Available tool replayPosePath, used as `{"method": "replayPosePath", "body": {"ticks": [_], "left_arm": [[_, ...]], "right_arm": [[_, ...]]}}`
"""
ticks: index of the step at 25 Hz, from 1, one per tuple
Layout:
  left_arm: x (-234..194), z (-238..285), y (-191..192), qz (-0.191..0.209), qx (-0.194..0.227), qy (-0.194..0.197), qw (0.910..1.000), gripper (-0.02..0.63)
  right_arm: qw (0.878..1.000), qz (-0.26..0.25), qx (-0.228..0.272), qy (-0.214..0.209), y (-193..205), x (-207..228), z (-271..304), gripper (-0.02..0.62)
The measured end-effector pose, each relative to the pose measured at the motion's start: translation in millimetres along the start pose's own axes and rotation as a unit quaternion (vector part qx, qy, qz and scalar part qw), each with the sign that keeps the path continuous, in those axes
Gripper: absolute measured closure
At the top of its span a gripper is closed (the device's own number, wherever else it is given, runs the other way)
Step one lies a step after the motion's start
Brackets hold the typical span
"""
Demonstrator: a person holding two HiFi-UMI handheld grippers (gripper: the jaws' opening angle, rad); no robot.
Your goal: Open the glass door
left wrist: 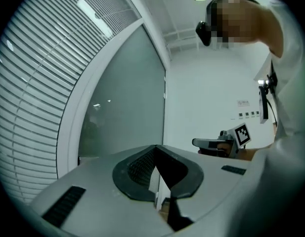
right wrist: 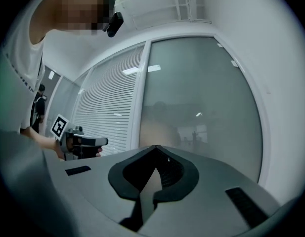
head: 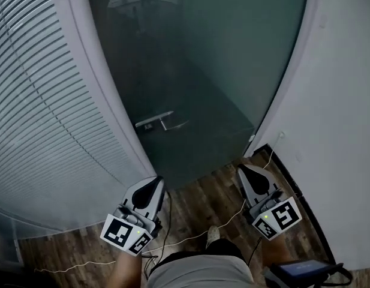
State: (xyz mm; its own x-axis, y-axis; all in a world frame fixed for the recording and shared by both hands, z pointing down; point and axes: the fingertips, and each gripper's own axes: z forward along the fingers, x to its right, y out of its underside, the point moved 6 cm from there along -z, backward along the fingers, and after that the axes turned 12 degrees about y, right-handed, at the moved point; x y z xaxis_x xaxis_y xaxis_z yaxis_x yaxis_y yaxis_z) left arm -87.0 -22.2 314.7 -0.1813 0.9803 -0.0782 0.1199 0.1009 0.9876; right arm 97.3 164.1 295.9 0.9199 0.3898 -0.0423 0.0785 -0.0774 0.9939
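**A:** Opening the glass door (head: 214, 59) starts at the handle, I take it. Where does it sit?

**B:** Low on the door's left edge, beside the white frame (head: 104, 95). The handle (head: 156, 122) is a slim metal lever on a small plate, lying level, and the door is closed.

**A:** And the grippers?

**B:** Both hang near the person, well short of the door. The left gripper (head: 153, 183) has its jaws together with nothing between them. The right gripper (head: 244, 173) is the same, pinched closed and empty.

**A:** So how would you do it well?

**B:** I'd send the left one, since it is nearer the lever. Part the jaws first, come in level, and close across the free end of the bar, where I judge the leverage is best. Then press down and swing with the hinge.

**A:** Any trouble with the surfaces?

**B:** The lever looks smooth and probably slippery, so grip it squarely. The pane is frosted, flat and hard, with no purchase. Slatted blinds (head: 35, 101) fill the left panel, and a thin cable (head: 190, 236) trails over the wood-plank floor (head: 199, 200) by the feet.
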Motion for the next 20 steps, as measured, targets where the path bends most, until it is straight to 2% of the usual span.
{"method": "replayPosePath", "body": {"ticks": [6, 10, 15, 20], "left_arm": [[-23, 39, -12, 0.014, 0.003, -0.085, 0.9963, 0.606], [-34, 45, -13, 0.020, -0.006, -0.131, 0.9911, 0.605], [-50, 45, -11, 0.020, -0.011, -0.159, 0.9870, 0.605], [-66, 31, -6, 0.017, -0.009, -0.166, 0.9860, 0.605]], "right_arm": [[0.997, 0.009, -0.002, -0.076, -1, 54, 72, 0.595], [0.993, 0.018, -0.003, -0.118, 5, 67, 113, 0.595], [0.987, 0.026, -0.004, -0.157, 12, 61, 148, 0.595], [0.985, 0.013, -0.008, -0.173, 18, 39, 167, 0.595]]}}
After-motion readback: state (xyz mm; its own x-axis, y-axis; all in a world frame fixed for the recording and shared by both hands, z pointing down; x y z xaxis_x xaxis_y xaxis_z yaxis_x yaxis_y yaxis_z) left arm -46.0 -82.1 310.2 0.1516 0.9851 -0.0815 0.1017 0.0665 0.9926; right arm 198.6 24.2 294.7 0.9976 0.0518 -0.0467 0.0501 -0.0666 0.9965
